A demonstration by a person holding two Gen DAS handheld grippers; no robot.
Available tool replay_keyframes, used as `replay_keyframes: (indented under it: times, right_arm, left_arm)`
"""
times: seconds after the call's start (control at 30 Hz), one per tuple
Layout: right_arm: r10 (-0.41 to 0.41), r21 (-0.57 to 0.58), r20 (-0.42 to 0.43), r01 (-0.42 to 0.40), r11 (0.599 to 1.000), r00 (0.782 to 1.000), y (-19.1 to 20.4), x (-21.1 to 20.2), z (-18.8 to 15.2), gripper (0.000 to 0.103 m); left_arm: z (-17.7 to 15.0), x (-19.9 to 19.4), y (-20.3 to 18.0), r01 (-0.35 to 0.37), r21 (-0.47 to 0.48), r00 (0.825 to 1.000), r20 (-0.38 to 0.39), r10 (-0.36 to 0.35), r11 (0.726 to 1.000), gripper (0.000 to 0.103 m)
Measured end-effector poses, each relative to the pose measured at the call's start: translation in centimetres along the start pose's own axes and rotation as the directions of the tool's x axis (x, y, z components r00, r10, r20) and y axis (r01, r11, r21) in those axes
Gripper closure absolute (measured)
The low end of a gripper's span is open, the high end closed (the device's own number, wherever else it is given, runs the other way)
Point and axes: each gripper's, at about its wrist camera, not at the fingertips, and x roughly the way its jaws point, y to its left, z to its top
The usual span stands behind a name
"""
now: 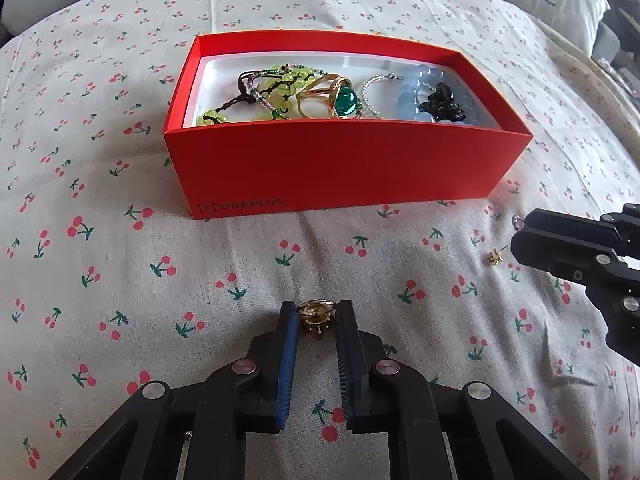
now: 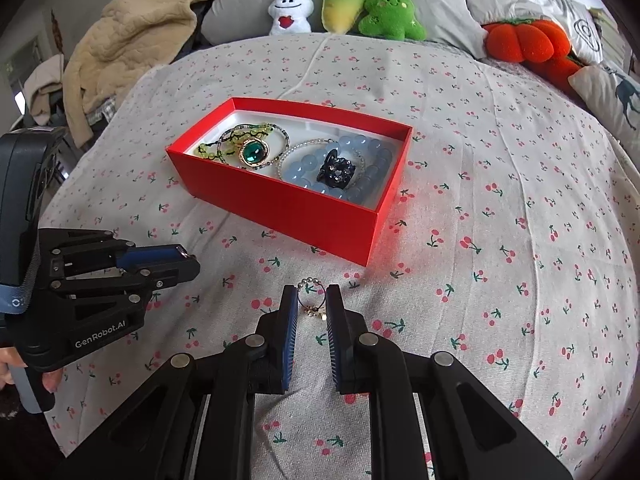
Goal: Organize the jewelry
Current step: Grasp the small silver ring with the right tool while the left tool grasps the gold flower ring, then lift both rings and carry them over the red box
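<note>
Bedsheet [image 1: 120, 280] printed with cherries, spread under everything. Red box [image 1: 344, 160], lid off, sitting mid-sheet ahead of both grippers, marked ONEPLUS on its near wall. Inside it: green bead strand [image 1: 284, 82], gold ring with green stone [image 1: 340, 98], pale blue bead bracelet [image 1: 416, 96], black ornament [image 1: 444, 102] on top of the blue beads.

Left gripper [image 1: 318, 316] clenched on a small gold ring [image 1: 315, 314], blue pads pressing it from either side, just above the sheet and short of the box's near wall. Right gripper [image 2: 312, 302] clamped on a thin beaded ring [image 2: 310, 290] with a small gold charm hanging at its lower edge, likewise low over the sheet in front of the box. Nothing between either gripper and the box but bare fabric.

Only from the left wrist: a gold stud earring [image 1: 495, 258] lying loose on the sheet just beside the right gripper's tip, and the brand lettering on the box. Only from the right wrist: plush toys [image 2: 348, 4] lined up against grey pillows at the far edge, an orange pumpkin cushion [image 2: 528, 42] to the right, a beige blanket [image 2: 132, 36] heaped at the left, and fingertips of a hand [image 2: 8, 368] wrapped around the left gripper's handle.
</note>
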Motion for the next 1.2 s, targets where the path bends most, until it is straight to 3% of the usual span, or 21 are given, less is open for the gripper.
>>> replay_keyframes:
  times: [0.27,0.67,0.93,1.2]
  right_arm:
    - [0.012,0.031,0.018,-0.012,0.999,1.000,-0.2,-1.0,0.7,0.088]
    - [0.005,0.125,0.080,-0.015,0.992,0.997,-1.0,-2.2,4.6,0.088]
    - [0.023,0.242,0.086,-0.043,0.969,0.996,-2.8,-0.7,7.9,0.088]
    - [0.015,0.318,0.084,-0.041,0.947,0.996,-4.0,0.7,9.2,0.088]
  left_arm:
    - [0.8,-1.4,-0.5,0.018,-0.022,1.000,0.016,-0.018,1.000,0.090]
    - [5.1,-5.2,0.1,0.042,-0.076,0.990,0.139,-0.031,0.996,0.090]
    - [8.3,-3.5,2.2,0.042,-0.180,0.989,0.144,-0.016,0.983,0.090]
    - [9.5,-1.4,2.7,-0.010,-0.222,0.992,0.118,0.037,0.975,0.089]
